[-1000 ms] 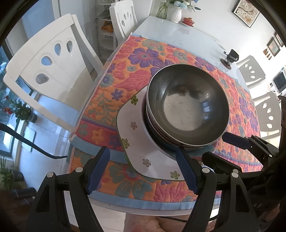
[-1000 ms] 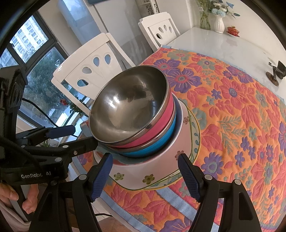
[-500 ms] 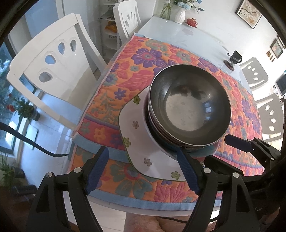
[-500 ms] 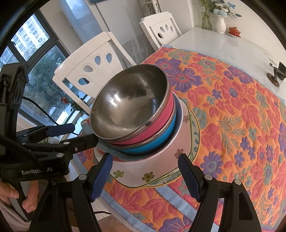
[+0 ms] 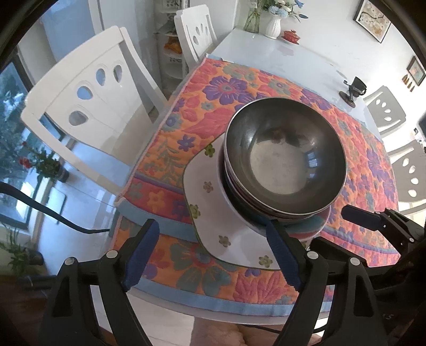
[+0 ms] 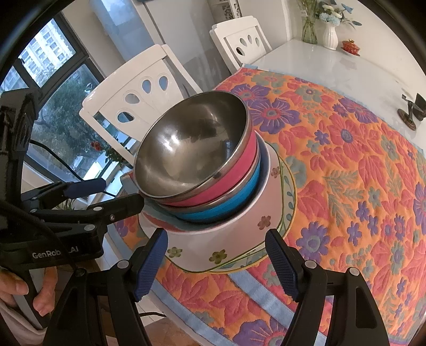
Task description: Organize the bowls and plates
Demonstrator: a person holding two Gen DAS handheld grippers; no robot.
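Observation:
A steel bowl (image 5: 285, 159) with a pink outside (image 6: 239, 170) tops a stack: a blue bowl (image 6: 231, 202) under it, then a white flowered bowl (image 6: 213, 239). The stack stands on a square white flowered plate (image 5: 210, 207) near the front corner of the floral mat (image 5: 226, 87). My left gripper (image 5: 213, 255) hovers over the plate's near corner; its jaws are opening and its pads touch nothing. From the right wrist it shows as the left gripper (image 6: 119, 193) beside the stack. My right gripper (image 6: 217, 263) stands open just in front of the white bowl, not touching it.
White chairs (image 5: 87, 87) stand along the table's left side, more at the right (image 5: 386, 114). A vase (image 5: 274, 24), a small red pot (image 5: 291, 36) and a black stand (image 5: 351, 90) sit on the far white tabletop. A cable (image 5: 53, 215) hangs left. A hand (image 6: 16, 290) holds the left gripper.
The left gripper's fingers have spread a little wider and its view has tipped slightly. The stack and the right gripper have not moved.

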